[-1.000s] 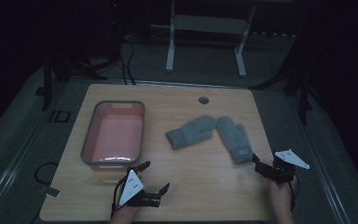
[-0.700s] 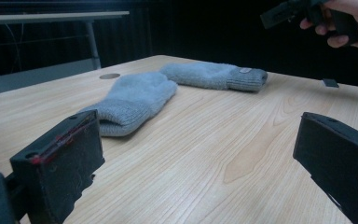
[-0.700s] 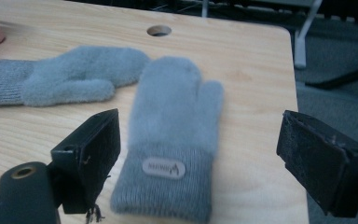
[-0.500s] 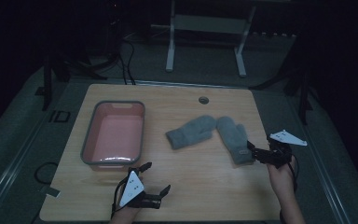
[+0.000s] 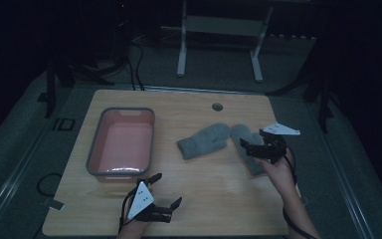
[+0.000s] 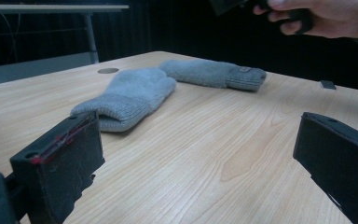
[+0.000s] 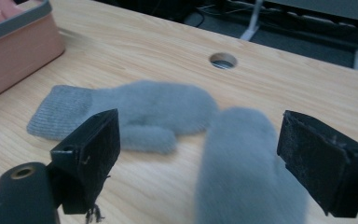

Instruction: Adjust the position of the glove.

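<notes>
Two grey knitted mittens lie side by side in the middle of the wooden table. One mitten (image 5: 204,140) (image 6: 130,95) (image 7: 135,114) points its cuff toward the pink tub. The other mitten (image 5: 248,158) (image 6: 214,73) (image 7: 247,163) lies to its right. My right gripper (image 5: 252,141) (image 7: 205,154) hovers open just above this second mitten, its jaws straddling it. My left gripper (image 5: 168,189) (image 6: 200,168) is open and holds nothing, low over the table near the front edge, looking toward both mittens.
A pink tub (image 5: 122,144) (image 7: 14,42) with a grey rim stands at the table's left. A round cable hole (image 5: 217,106) (image 7: 223,59) sits near the far edge. Bare wood lies between the left gripper and the mittens. The floor beyond is dark, with a white stand.
My right gripper has moved forward and left from the table's right edge to above the right-hand mitten. The left gripper has barely shifted.
</notes>
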{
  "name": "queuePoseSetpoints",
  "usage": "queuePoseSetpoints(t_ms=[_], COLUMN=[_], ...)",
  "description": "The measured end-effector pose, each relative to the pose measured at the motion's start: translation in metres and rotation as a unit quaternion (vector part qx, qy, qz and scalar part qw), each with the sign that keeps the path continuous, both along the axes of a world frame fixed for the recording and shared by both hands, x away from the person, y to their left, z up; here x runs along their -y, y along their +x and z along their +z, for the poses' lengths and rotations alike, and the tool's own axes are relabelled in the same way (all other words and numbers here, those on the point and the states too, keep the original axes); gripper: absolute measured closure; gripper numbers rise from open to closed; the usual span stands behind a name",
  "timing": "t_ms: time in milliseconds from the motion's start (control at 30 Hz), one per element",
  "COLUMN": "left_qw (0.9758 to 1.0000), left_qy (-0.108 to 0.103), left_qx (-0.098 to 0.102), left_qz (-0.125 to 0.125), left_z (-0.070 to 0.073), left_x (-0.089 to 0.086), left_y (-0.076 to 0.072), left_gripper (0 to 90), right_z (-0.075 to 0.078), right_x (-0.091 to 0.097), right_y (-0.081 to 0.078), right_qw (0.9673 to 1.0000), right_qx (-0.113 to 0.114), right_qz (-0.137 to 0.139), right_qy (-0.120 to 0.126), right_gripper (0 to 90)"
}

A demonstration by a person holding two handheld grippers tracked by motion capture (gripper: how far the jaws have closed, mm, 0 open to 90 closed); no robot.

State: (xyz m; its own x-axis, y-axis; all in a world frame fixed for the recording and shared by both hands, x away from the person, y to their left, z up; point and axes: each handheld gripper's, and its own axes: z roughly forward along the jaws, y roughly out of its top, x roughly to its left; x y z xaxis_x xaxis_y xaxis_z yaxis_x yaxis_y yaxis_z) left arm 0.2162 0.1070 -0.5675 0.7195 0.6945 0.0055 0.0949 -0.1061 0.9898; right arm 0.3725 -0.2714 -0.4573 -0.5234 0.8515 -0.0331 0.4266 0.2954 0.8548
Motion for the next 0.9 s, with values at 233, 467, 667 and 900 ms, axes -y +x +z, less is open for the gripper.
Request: queuePoseSetpoints(t_ms=[233, 467, 667, 900], left_qw=[1.0, 1.0, 0.9998, 0.9998], left_qy=[-0.001, 0.001, -0.016, -0.015], left_qx=[-0.001, 0.0, -0.015, -0.015], left_qz=[0.0, -0.003, -0.003, -0.005], left_z=[0.001, 0.001, 0.002, 0.002], left_x=[0.0, 0.001, 0.0, 0.0], left_y=[0.0, -0.001, 0.0, 0.0], left_gripper=[1.7, 1.7, 1.7, 1.7], right_z=[-0.005, -0.016, -0.03, -0.048], right_x=[-0.034, -0.067, -0.089, -0.104], right_y=[0.024, 0.047, 0.064, 0.079], right_qw=[0.9989, 0.9967, 0.9951, 0.9946], right_qx=[0.002, -0.008, -0.014, -0.038], right_qz=[0.041, 0.071, 0.082, 0.076], right_qy=[-0.024, -0.037, -0.054, -0.059], right_gripper=[15.1, 18.4, 21.1, 22.6])
